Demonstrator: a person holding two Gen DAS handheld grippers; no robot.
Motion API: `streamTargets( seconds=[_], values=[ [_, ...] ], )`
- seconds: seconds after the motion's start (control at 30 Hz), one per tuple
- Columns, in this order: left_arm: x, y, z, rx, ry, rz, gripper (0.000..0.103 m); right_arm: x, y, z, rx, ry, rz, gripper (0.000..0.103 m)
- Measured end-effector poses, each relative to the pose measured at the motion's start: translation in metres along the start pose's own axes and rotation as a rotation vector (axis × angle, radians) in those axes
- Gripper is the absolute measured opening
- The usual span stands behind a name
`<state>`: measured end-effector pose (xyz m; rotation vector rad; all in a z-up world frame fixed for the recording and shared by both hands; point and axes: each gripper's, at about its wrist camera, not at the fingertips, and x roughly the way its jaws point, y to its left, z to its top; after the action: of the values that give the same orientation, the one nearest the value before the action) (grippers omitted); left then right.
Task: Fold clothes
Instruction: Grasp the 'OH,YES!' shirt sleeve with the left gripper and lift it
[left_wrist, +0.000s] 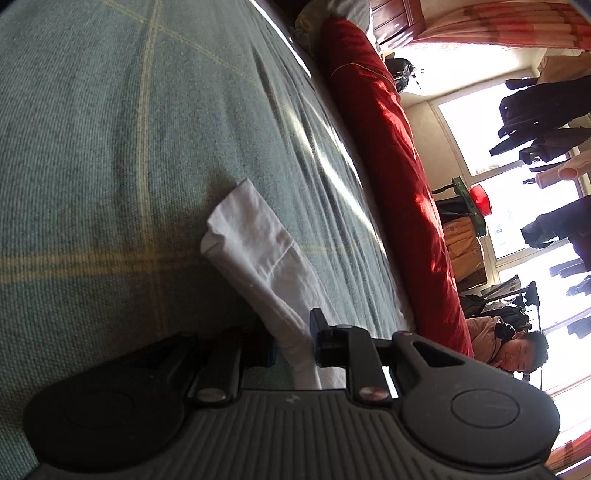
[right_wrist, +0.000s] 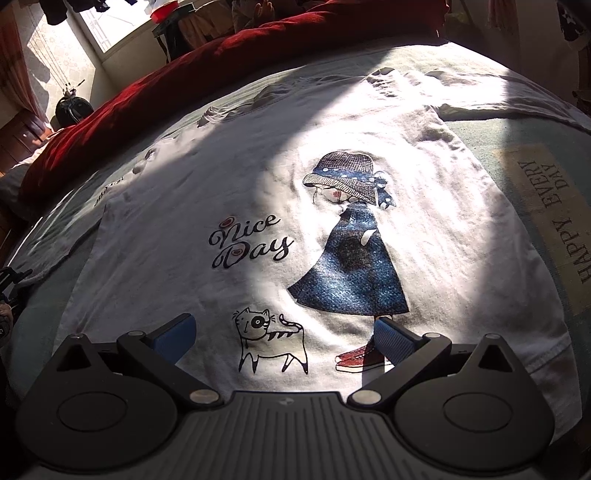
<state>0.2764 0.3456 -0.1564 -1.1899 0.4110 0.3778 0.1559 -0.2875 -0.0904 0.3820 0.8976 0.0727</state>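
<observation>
Lying face-up across the green bedspread (right_wrist: 480, 147), the white T-shirt (right_wrist: 184, 229) is looking barely started: body flat, printed girl and "Nice Day" fully showing, no fold over the front. Right gripper (right_wrist: 284, 334) is hovering just above the hem with its blue pads (right_wrist: 177, 332) spread wide, holding nothing. Left gripper (left_wrist: 291, 345) is pinching a strip of white cloth (left_wrist: 255, 236), jaws nearly together on it; likely a sleeve or side edge being drawn over, so the first fold is probably only beginning. Sleeves, sides and the lengthwise fold are all remaining, by my reckoning.

Hard to read: the left view is sitting rolled sideways, and where the pinched strip joins the shirt is not showing. Sun glare is washing out the shirt's far edge near the red quilt (right_wrist: 229, 62). The collar is not making itself out.
</observation>
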Motion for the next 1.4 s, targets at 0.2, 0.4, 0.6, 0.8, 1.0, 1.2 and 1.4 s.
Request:
streamTargets(
  seconds=[0.2,0.4,0.6,0.8,1.0,1.2,1.4],
  values=[
    [-0.003,-0.016,0.0,0.076,0.0,0.062,0.013,-0.003,0.002,-0.002,-0.02,-0.005,-0.003,0.103],
    [-0.013,-0.048,-0.001,0.209,-0.017,0.083,0.012,-0.01,0.0,-0.004,-0.021,-0.001,0.023,0.103],
    [-0.025,-0.081,0.0,0.257,-0.02,0.038,0.012,-0.018,-0.003,-0.005,-0.024,-0.014,0.039,0.103],
    [-0.034,-0.123,-0.013,0.316,-0.009,-0.023,0.012,-0.028,0.002,-0.006,-0.062,-0.028,0.077,0.103],
    [-0.035,-0.168,-0.038,0.384,0.025,-0.086,0.012,-0.034,0.01,-0.007,-0.117,-0.026,0.12,0.103],
    [-0.03,-0.215,-0.071,0.458,0.068,-0.138,0.012,-0.033,0.022,-0.007,-0.196,0.006,0.107,0.103],
    [-0.024,-0.261,-0.106,0.542,0.104,-0.175,0.012,-0.035,0.027,-0.01,-0.243,0.001,0.122,0.103]
  ],
)
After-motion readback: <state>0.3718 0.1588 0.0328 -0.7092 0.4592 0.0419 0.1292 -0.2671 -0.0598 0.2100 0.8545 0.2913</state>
